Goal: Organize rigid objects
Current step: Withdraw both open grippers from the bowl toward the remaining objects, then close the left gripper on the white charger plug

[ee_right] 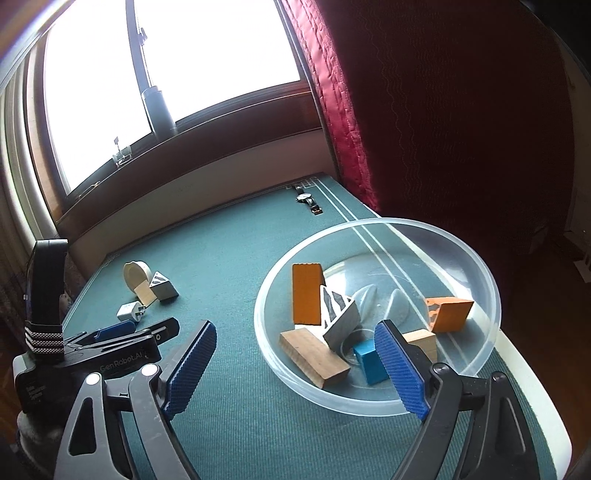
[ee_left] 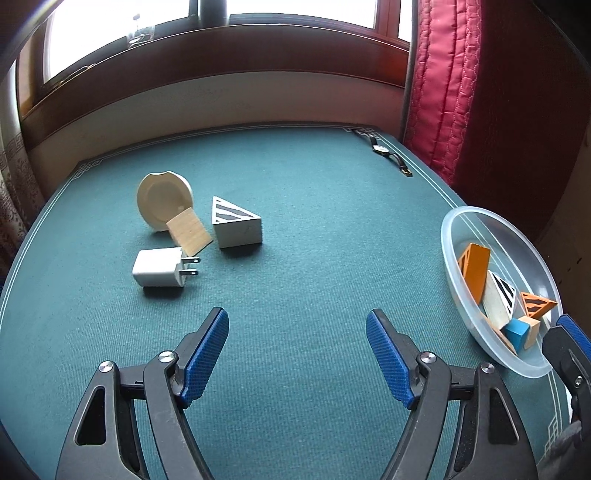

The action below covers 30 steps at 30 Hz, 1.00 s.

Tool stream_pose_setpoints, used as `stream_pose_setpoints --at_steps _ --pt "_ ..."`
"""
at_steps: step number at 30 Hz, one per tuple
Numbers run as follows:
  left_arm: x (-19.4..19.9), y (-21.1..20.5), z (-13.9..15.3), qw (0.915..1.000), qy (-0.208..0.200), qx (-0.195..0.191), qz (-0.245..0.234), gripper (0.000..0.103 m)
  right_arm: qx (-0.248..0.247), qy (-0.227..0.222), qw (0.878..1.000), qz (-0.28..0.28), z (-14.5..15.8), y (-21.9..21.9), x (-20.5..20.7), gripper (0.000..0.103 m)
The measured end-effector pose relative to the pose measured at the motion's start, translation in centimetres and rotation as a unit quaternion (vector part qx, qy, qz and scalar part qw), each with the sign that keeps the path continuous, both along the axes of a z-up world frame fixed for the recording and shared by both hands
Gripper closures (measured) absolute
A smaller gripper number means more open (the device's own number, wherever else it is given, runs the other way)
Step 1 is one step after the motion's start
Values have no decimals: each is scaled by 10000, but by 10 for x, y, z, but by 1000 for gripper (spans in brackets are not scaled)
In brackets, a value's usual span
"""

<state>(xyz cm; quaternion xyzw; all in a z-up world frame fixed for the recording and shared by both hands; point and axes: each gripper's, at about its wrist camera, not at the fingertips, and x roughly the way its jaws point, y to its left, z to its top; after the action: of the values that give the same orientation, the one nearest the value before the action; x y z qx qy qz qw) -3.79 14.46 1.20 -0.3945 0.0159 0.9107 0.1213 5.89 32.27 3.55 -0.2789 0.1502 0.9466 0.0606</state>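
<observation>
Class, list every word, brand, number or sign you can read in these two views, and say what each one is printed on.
"GenRobot.AI": on the black body of the left tool, right wrist view.
Small white print on the block behind it: too blurred to read.
Wristwatch dial: too small to read.
Nothing else legible.

Pretty bright daylight pouring through the big window (ee_left: 122,33) with a dark wooden sill (ee_left: 207,62). Quilted red curtain (ee_left: 454,85) hangs on the right, and the worktop (ee_left: 303,280) has a green felt-like cover with white border lines.
</observation>
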Motion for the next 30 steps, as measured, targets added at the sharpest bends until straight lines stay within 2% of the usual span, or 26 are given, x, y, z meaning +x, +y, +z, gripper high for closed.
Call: stream_pose_setpoints --at_steps 16,30 --pt "-29 -69 -4 9961 -87 -62 880 24 92 -347 9955 878 -17 -53 -17 8" --pt "-63 -81 -17 9948 -253 -105 984 24 59 -654 9915 1121 -30 -66 -30 8"
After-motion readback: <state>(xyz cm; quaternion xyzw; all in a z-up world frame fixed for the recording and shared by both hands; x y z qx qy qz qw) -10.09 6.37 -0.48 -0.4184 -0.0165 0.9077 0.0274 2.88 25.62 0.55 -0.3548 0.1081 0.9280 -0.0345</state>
